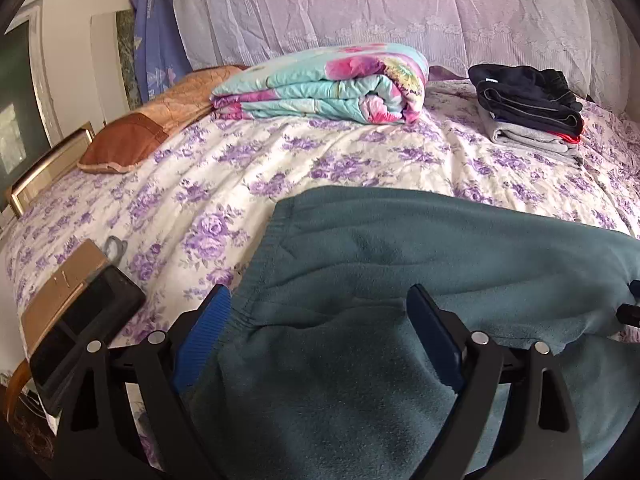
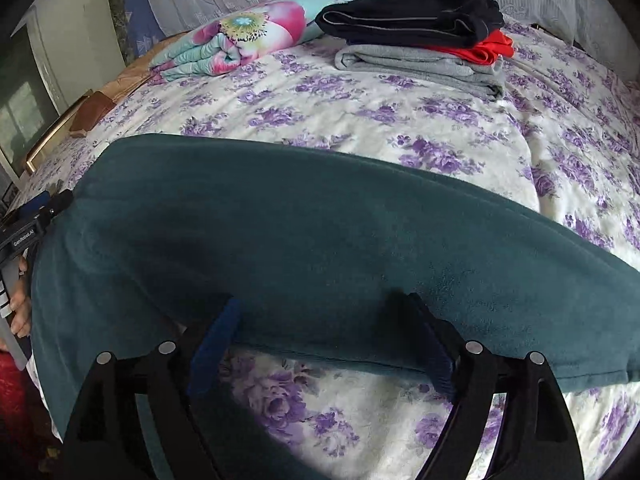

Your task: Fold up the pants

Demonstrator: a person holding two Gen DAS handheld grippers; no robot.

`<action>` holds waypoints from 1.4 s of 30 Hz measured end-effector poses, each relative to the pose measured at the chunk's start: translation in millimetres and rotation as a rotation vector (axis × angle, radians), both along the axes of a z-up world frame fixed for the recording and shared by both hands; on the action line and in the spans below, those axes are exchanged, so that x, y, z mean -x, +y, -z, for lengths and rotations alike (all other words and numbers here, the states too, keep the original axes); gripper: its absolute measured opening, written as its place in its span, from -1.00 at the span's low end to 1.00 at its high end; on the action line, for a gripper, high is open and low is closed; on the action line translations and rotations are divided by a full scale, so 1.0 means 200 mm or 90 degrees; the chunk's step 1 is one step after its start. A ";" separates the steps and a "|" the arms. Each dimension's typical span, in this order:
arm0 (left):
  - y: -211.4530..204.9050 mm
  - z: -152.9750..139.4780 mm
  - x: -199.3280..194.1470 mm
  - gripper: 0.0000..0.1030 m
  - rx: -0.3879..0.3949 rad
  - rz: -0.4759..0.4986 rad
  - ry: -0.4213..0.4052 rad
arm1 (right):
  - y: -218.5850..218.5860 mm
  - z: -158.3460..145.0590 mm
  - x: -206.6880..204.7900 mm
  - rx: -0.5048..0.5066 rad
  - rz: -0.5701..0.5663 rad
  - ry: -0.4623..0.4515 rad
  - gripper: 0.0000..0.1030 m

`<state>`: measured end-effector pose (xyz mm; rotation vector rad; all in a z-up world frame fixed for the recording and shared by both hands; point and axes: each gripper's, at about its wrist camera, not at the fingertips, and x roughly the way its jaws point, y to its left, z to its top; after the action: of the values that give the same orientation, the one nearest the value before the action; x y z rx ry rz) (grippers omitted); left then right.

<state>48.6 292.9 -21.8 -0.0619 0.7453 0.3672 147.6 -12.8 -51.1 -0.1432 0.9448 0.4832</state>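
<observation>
Teal fleece pants (image 1: 400, 248) lie flat across the purple-flowered bed sheet (image 1: 240, 184), with the elastic waistband (image 1: 260, 264) at their left end. My left gripper (image 1: 320, 292) is open and low over the waistband end; fabric lies between its blue fingers (image 1: 212, 320), which do not pinch it. In the right wrist view the pants (image 2: 320, 220) stretch from left to right. My right gripper (image 2: 320, 304) is open over their near edge, with cloth and sheet between its fingers. The left gripper (image 2: 32, 224) and a hand (image 2: 20, 304) show at the far left.
A folded floral quilt (image 1: 328, 84) and a stack of folded black, red and grey clothes (image 1: 532, 108) sit at the back of the bed. A brown pillow (image 1: 132, 140) lies at the left. A black device on a tan box (image 1: 72, 304) rests by the left edge.
</observation>
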 end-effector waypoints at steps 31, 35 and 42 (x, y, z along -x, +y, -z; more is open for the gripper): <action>0.16 0.01 -0.38 0.83 0.098 0.080 0.055 | -0.31 -0.41 0.05 -0.150 -0.072 -0.221 0.93; 0.38 0.08 -0.38 0.83 0.273 0.050 0.045 | -0.22 -0.37 0.00 -0.102 -0.107 -0.199 0.93; 0.51 0.07 -0.43 0.83 0.330 0.056 0.036 | -0.07 -0.30 -0.23 -0.058 -0.175 -0.128 0.93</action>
<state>135.5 394.2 -35.0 -0.5065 0.8817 0.0845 193.9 -26.4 7.9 -0.2366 0.7081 0.7499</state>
